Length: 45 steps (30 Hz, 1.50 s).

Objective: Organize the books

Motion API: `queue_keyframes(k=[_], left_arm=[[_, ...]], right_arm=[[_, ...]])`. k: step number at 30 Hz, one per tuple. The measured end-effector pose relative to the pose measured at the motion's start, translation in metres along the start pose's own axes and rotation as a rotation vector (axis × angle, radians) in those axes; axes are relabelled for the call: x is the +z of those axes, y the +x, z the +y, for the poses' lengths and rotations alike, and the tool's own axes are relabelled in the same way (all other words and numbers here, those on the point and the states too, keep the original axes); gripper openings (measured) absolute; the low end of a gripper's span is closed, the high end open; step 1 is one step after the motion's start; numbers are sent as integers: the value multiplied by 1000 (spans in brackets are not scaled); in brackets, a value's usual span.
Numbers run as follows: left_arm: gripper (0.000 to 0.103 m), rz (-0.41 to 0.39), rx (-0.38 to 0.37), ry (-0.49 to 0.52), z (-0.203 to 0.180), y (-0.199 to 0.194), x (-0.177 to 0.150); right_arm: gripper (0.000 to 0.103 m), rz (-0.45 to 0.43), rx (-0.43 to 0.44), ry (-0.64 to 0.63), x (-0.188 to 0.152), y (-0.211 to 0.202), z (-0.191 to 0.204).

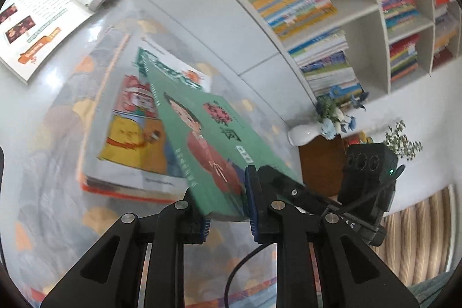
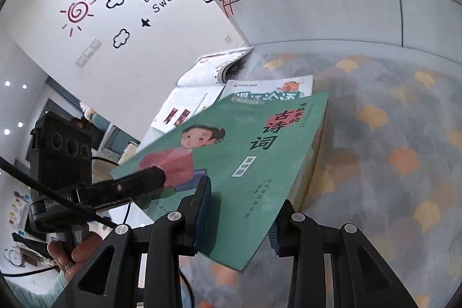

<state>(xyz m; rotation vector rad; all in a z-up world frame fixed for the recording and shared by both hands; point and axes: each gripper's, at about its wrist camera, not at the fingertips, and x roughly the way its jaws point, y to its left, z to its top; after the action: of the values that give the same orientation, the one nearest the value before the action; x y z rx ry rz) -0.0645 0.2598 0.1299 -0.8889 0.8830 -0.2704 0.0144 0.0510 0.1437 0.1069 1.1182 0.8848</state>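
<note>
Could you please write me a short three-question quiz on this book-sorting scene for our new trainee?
1. True or false: the green book is clamped by both the left gripper and the right gripper.
2. What lies beyond the stacked books on the patterned cloth? A) an open book B) a laptop C) a mug
3. In the left wrist view, what stands at the foot of the white shelves?

Key:
1. True; each pair of fingers grips an edge of it.
2. A, the open book.
3. A white vase with blue flowers.
</note>
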Motion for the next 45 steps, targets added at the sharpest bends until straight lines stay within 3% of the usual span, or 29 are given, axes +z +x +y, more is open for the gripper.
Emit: queue_keyframes(k=[8,15,20,23,25,27,30,33,34,36,38,39,40,42,43,45], left_arm=[[15,33,-9,-19,34,13,23],[15,70,10,-44,54,17,20],[19,55,135,-42,67,3,11],[22,22,299,-3,68,-11,5],[23,0,405,75,56,-19,-1],[23,-12,438,130,41,-23,-5],[25,-27,479,245,5,-20,-11],[26,-58,491,379,-46,-11,-20],[28,-71,478,413,-65,-8,-23],[35,-110,454,443,-96,-5,-26],[62,-192,499,464,-126,-3,-27],[82,-259,538,483,-143,-4,-29],[87,-326,549,509,-160,-7,-32],[88,-393,539,551,-188,-10,-39],[89,-404,536,572,-202,-9,-41],[103,-405,529,613,-229,-2,-50]], right_arm=[[34,32,-55,50,14,36,0],[34,69,-87,105,13,55,-6],[34,101,-91,136,6,68,-8],[36,134,-120,123,-1,76,-6],[36,158,-152,118,-6,78,-7],[36,148,-184,122,-11,69,-10],[40,111,-329,106,-23,42,-11],[45,40,-421,113,-35,1,-13],[52,6,-456,117,-38,-16,-14],[55,-71,-525,120,-45,-50,-15],[55,-147,-584,119,-50,-85,-16],[55,-187,-611,124,-52,-105,-16],[55,-230,-636,133,-54,-126,-17],[57,-299,-661,150,-59,-159,-20],[62,-346,-681,164,-62,-183,-24],[74,-410,-704,184,-68,-216,-30]])
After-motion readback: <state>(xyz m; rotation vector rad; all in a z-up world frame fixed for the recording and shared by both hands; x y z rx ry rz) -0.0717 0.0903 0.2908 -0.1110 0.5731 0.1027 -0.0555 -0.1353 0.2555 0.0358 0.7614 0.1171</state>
